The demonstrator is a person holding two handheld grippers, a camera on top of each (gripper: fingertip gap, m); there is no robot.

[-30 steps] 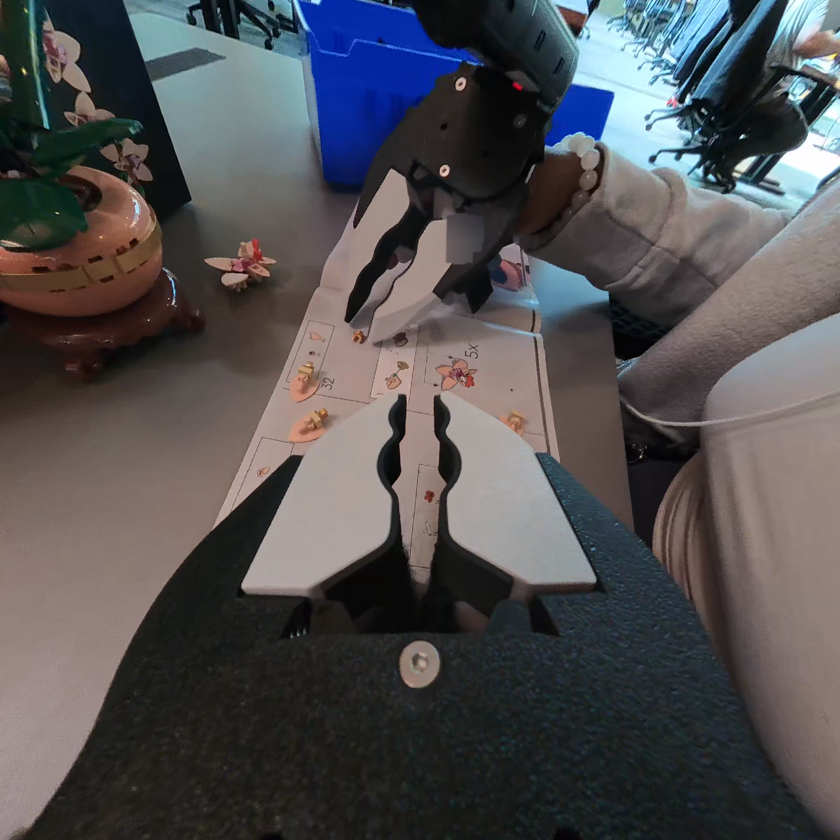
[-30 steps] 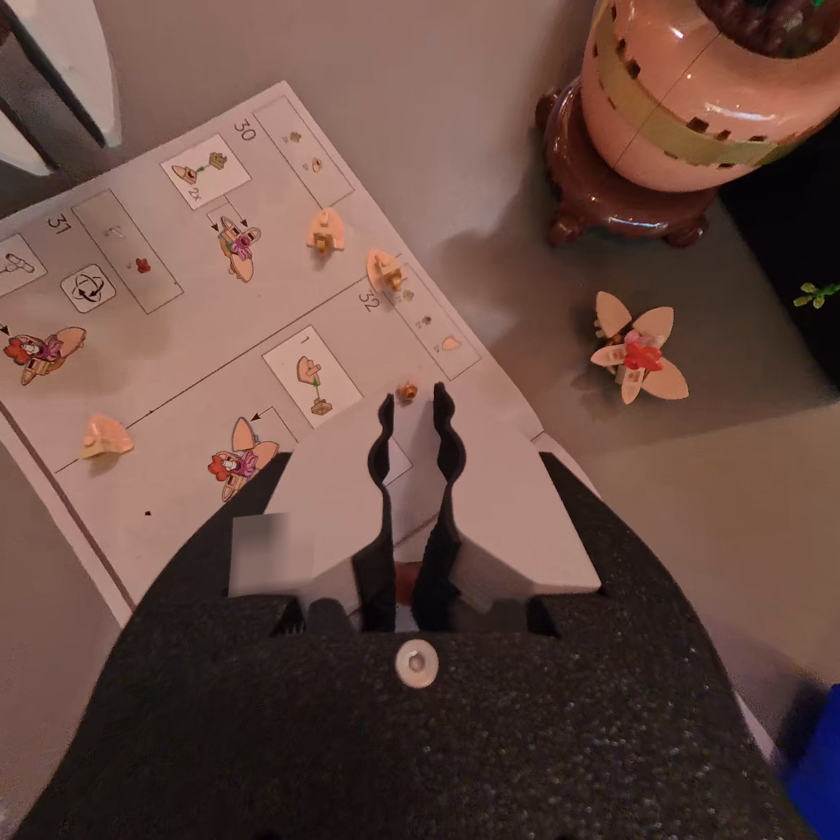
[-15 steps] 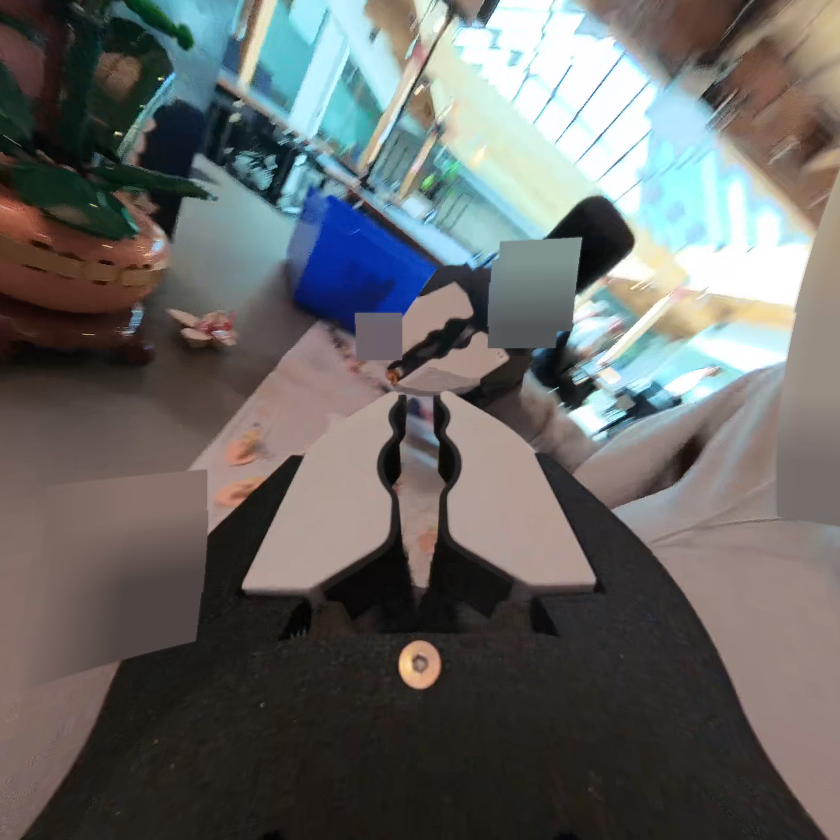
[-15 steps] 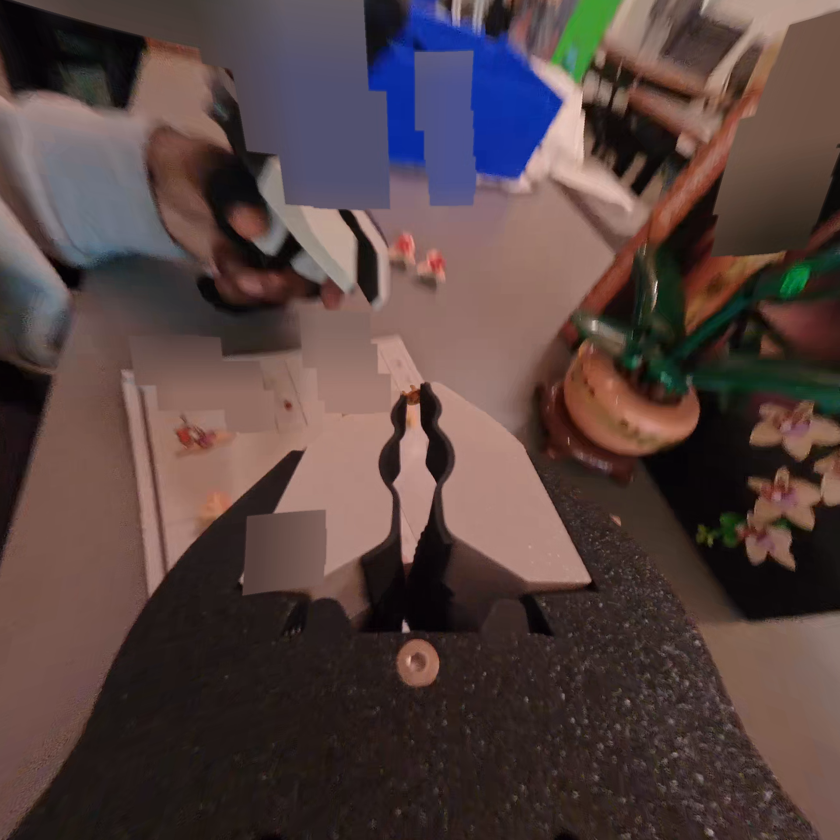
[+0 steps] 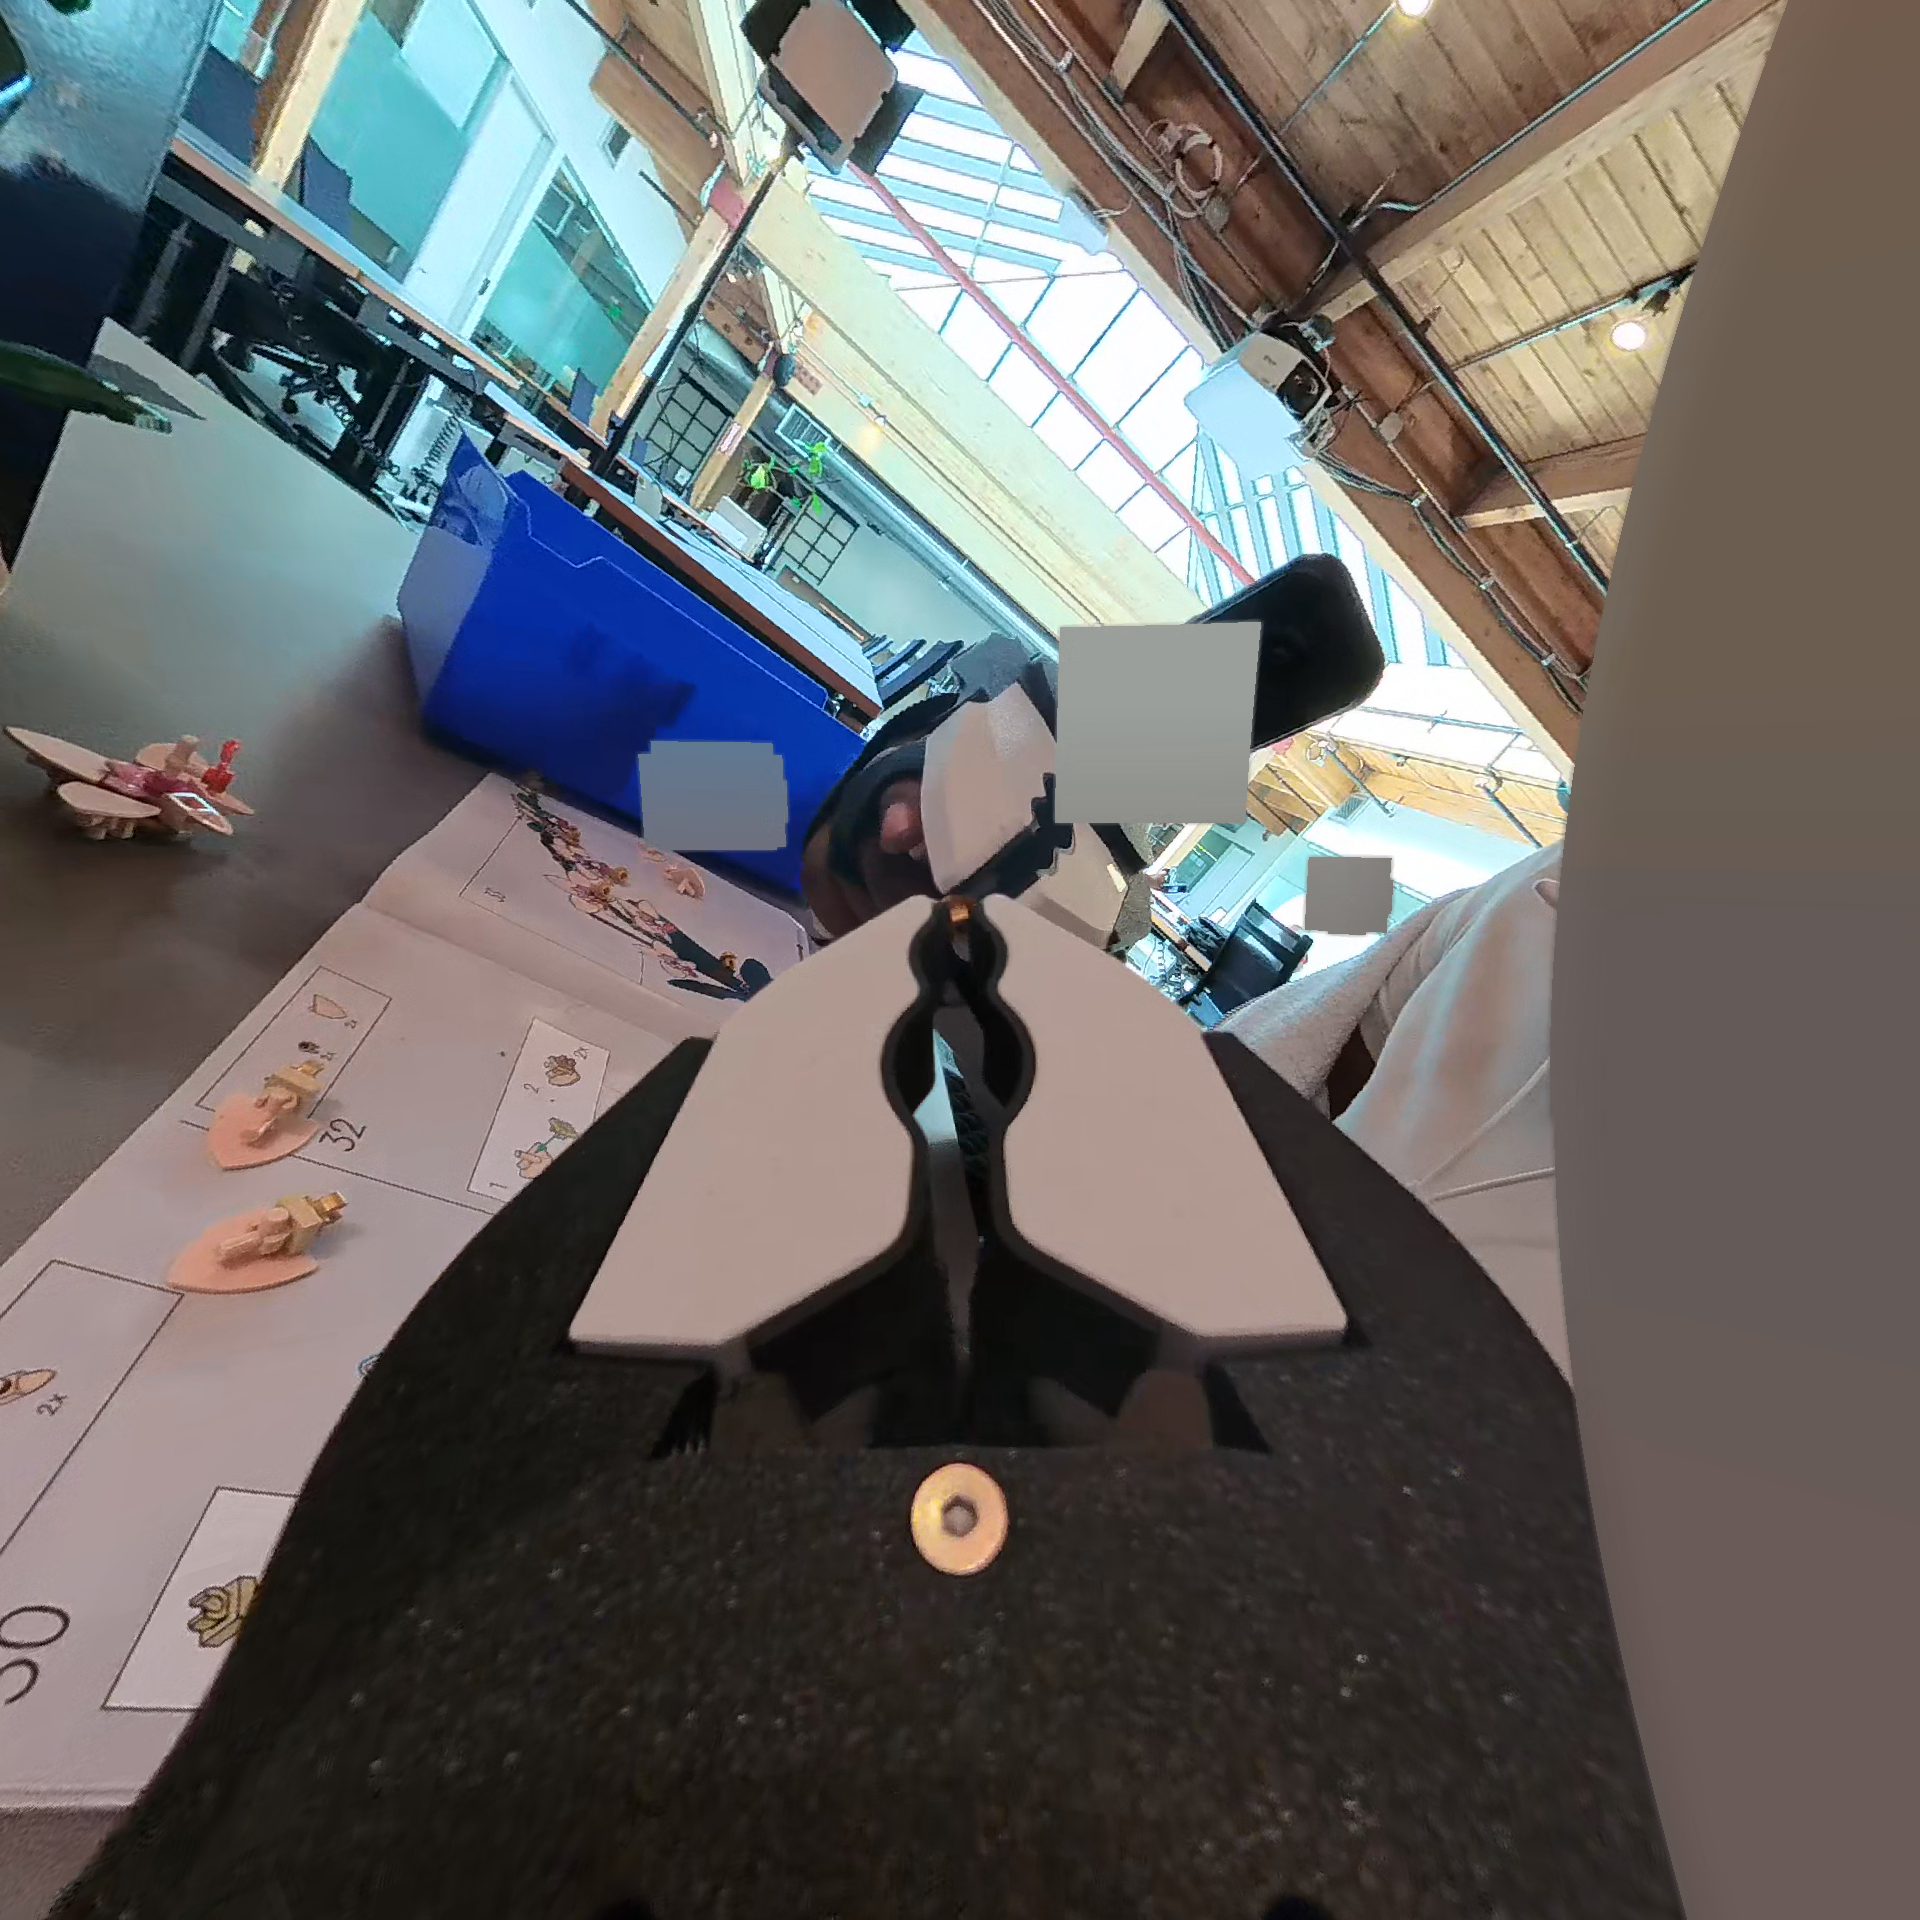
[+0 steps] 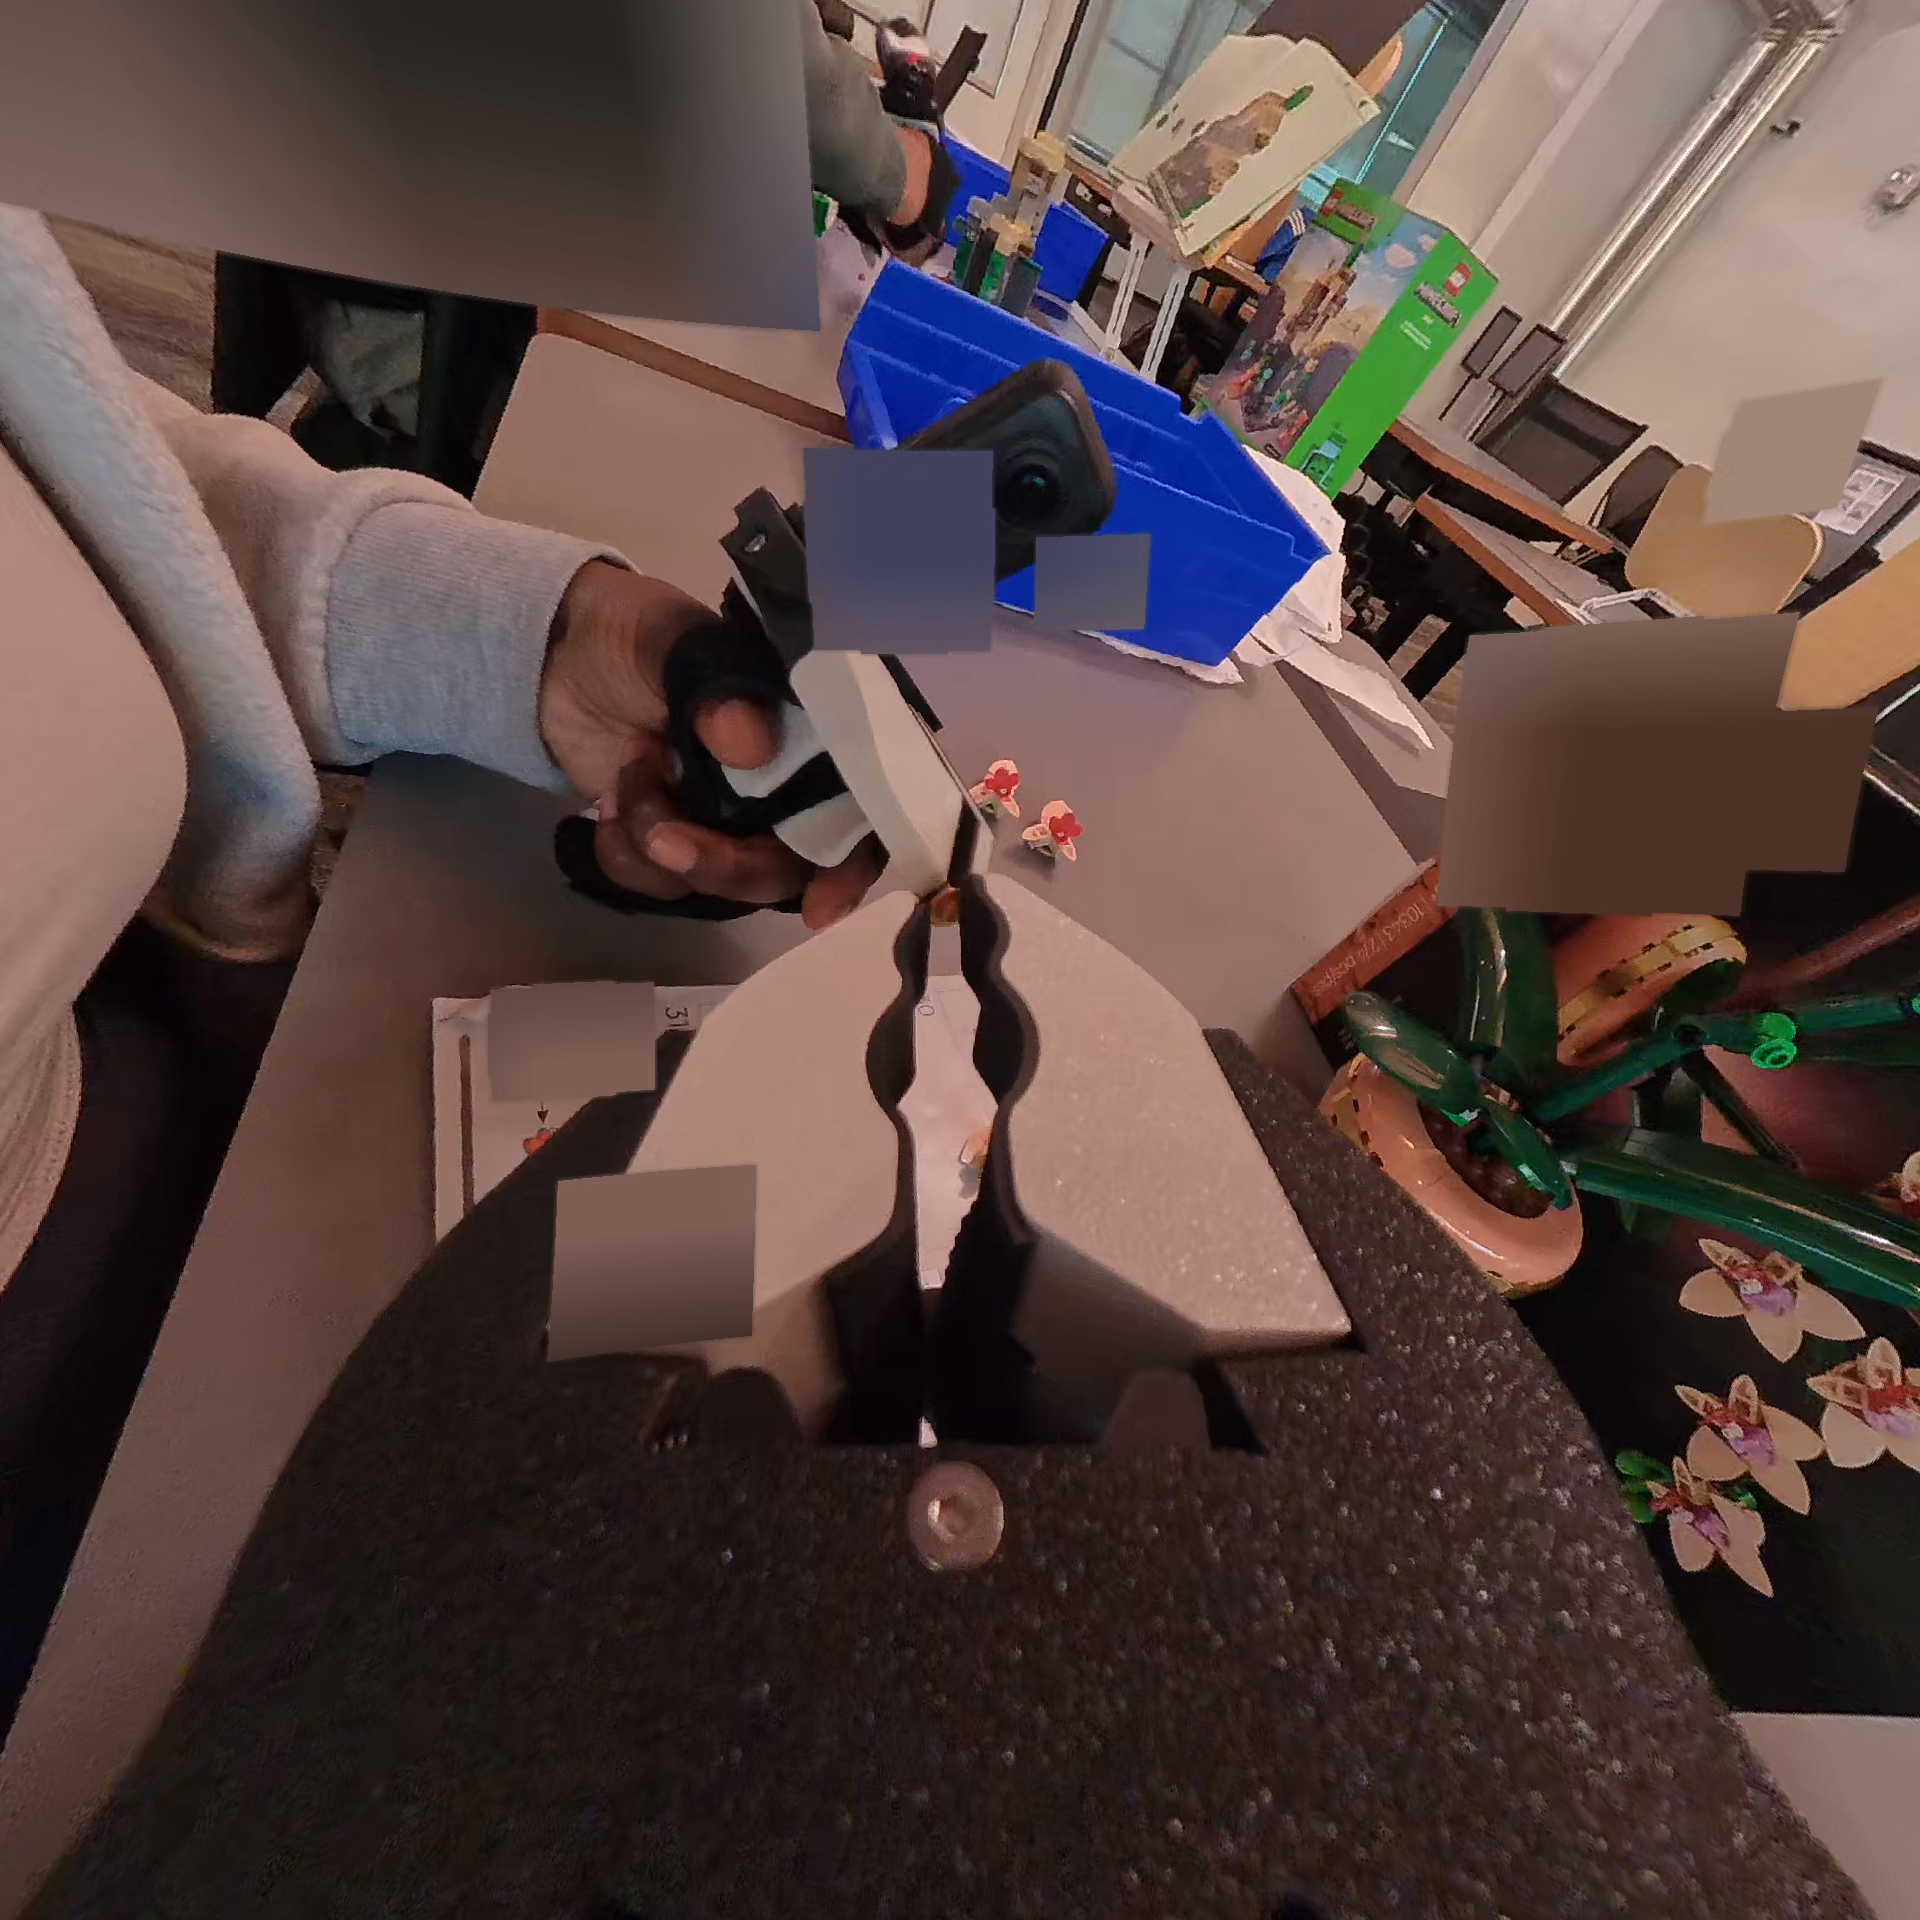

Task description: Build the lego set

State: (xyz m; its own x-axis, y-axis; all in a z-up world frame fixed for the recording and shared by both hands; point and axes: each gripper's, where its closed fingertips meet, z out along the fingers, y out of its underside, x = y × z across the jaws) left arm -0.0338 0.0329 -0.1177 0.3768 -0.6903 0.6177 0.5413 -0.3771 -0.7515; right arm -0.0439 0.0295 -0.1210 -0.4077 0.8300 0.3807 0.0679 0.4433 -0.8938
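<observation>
Left wrist view shows my left gripper (image 5: 958,914) raised above the tabletop (image 5: 208,582), tip to tip with my right gripper (image 5: 971,883). A tiny gold piece (image 5: 957,911) sits between both sets of fingers; I cannot tell which pair actually pinches it, though both look nearly pressed together. Below lie the instruction booklet (image 5: 436,997), two pink petals (image 5: 260,1122) on it, and a blue bin (image 5: 582,665) behind.
</observation>
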